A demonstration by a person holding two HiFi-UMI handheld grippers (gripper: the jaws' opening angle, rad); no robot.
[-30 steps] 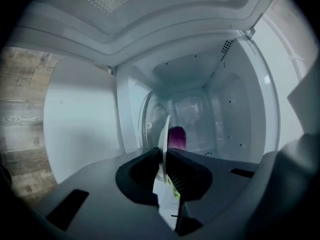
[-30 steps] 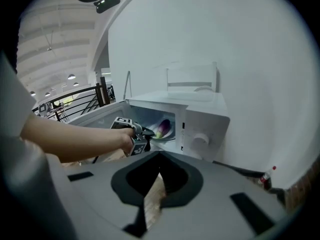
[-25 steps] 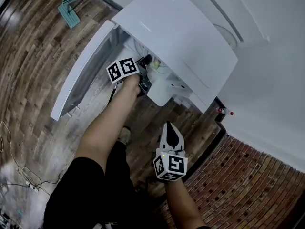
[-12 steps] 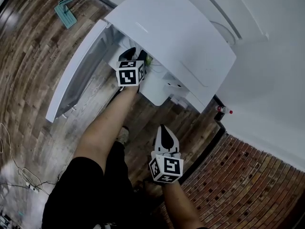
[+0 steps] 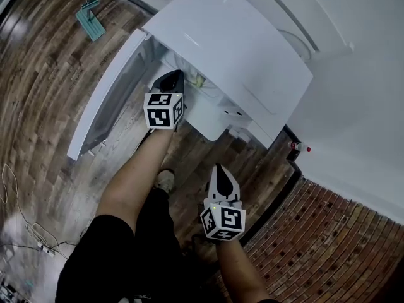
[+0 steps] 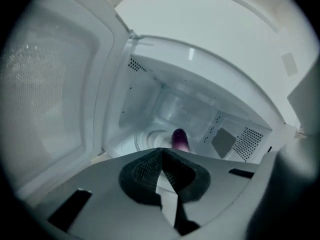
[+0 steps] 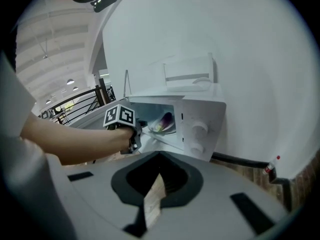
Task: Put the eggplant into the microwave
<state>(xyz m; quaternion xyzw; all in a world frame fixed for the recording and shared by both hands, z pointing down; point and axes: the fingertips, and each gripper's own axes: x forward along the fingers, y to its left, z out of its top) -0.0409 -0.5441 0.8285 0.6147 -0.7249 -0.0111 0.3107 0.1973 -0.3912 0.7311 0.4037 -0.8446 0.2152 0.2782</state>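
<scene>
The white microwave (image 5: 233,43) stands with its door (image 5: 107,93) swung wide to the left. The purple eggplant (image 6: 180,139) lies inside on the glass turntable, and the right gripper view also shows the eggplant (image 7: 165,120) in the cavity. My left gripper (image 5: 172,76) sits just outside the opening, pointing in. Its jaws have just been closing and are shut with nothing between them (image 6: 161,151). My right gripper (image 5: 218,168) hangs lower, away from the microwave, shut and empty (image 7: 160,156).
A small red-capped bottle (image 5: 298,146) lies by the wall right of the microwave. A teal tool (image 5: 91,14) lies on the wooden floor at the far left. Cables (image 5: 19,219) trail at the lower left. The person's shoe (image 5: 165,180) stands between the grippers.
The left gripper has drawn back out of the microwave toward the lower left and rolled. Its jaws opened half a second ago and are now shut; the eggplant stays inside. The right gripper barely moved.
</scene>
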